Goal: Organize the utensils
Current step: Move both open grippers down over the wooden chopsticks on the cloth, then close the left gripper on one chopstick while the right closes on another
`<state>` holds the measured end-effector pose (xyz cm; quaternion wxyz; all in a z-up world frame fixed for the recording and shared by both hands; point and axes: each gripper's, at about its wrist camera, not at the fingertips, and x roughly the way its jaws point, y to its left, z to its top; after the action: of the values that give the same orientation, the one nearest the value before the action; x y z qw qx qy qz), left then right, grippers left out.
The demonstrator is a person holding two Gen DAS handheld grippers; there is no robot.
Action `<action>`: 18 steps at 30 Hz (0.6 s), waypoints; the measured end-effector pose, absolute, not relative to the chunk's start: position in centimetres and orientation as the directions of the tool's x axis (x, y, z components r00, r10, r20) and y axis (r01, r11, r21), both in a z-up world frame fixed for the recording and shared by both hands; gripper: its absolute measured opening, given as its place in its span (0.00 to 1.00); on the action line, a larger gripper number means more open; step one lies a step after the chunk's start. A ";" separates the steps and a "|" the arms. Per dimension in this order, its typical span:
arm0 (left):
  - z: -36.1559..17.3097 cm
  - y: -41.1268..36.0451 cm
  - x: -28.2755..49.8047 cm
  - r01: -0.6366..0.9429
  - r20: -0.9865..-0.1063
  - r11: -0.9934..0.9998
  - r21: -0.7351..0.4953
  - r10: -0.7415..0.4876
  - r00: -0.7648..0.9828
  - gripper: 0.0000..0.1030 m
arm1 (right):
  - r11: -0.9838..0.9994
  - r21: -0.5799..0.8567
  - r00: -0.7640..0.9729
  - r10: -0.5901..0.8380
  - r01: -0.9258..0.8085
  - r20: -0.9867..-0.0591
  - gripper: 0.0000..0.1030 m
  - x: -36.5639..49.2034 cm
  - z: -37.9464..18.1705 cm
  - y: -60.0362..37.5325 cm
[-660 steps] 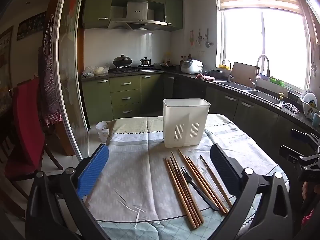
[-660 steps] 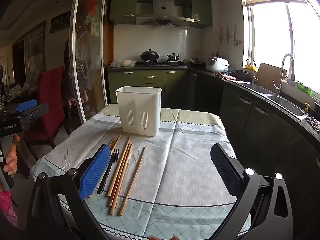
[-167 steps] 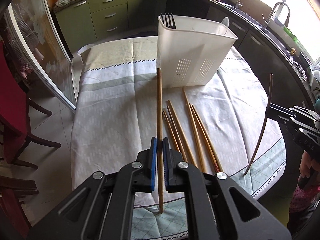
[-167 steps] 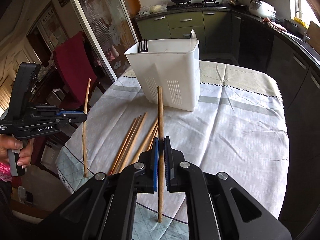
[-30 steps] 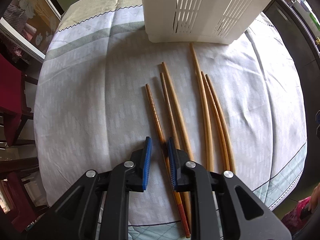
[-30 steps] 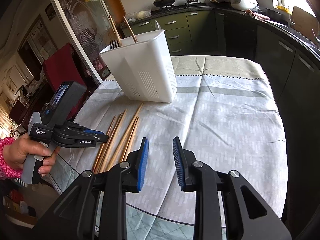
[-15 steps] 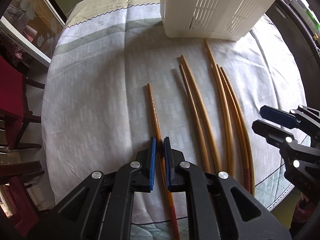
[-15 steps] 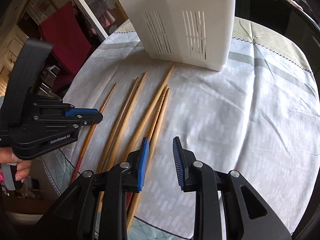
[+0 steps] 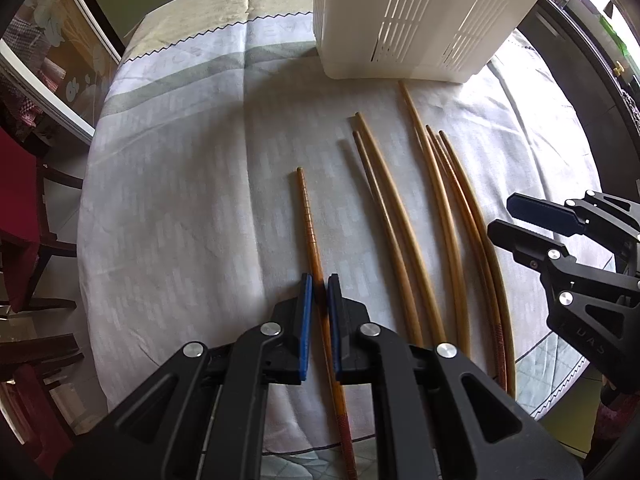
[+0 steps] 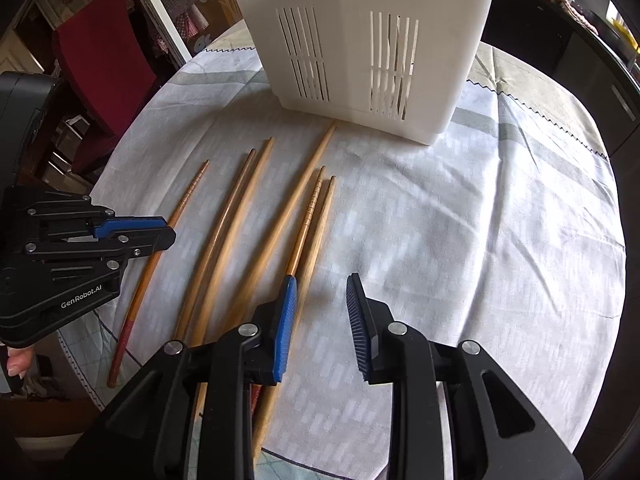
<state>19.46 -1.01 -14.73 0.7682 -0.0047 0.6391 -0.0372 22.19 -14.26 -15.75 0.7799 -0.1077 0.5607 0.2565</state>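
furthest left on the table lies a single ridged chopstick [image 9: 307,216] with a reddish butt end, and the left gripper [image 9: 317,286] is clamped down on it — blue pads pressed to either side of the shaft about midway along, the thin tip pointing away toward the holder. the stick lies apart from the others, flat on the pale tablecloth [image 9: 180,200] as far as i can tell.

next to the right comes a close pair of plain chopsticks [image 9: 384,208], lying side by side and almost touching. beyond them a longer chopstick [image 9: 434,184] runs up until its tip sits just beside the base of the white utensil holder [image 9: 420,20], which stands upright at the far side of the table, slotted walls facing us. hard against that long one lie two more chopsticks [image 9: 468,208], one ridged, one smooth.

at the far right the right gripper [image 10: 320,300] hangs low over the cloth, jaws parted to a moderate gap and gripping nothing — its left pad [image 10: 285,328] rests over the outermost sticks while the other pad sits above bare fabric.

a red chair [image 10: 108,60] stands off past the table's left edge.
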 end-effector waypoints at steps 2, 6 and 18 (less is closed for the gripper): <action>-14.7 -1.2 19.5 0.052 -0.981 0.997 -0.057 -0.065 0.182 0.08 | 0.845 0.110 0.233 0.266 -0.523 -0.935 0.26 22.3 -16.2 -13.8; -14.7 -1.1 19.4 0.054 -0.981 0.997 -0.057 -0.066 0.183 0.08 | 0.842 0.096 0.228 0.251 -0.532 -0.941 0.26 22.2 -16.3 -13.1; -14.6 -1.3 19.6 0.043 -0.983 0.997 -0.059 -0.066 0.173 0.08 | 0.841 0.017 0.245 0.177 -0.541 -0.953 0.22 22.3 -16.4 -12.3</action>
<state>19.65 -1.31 -14.62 0.7657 -0.0090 0.6422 -0.0354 22.28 -12.33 -16.42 0.7725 -0.1600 0.5689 0.2324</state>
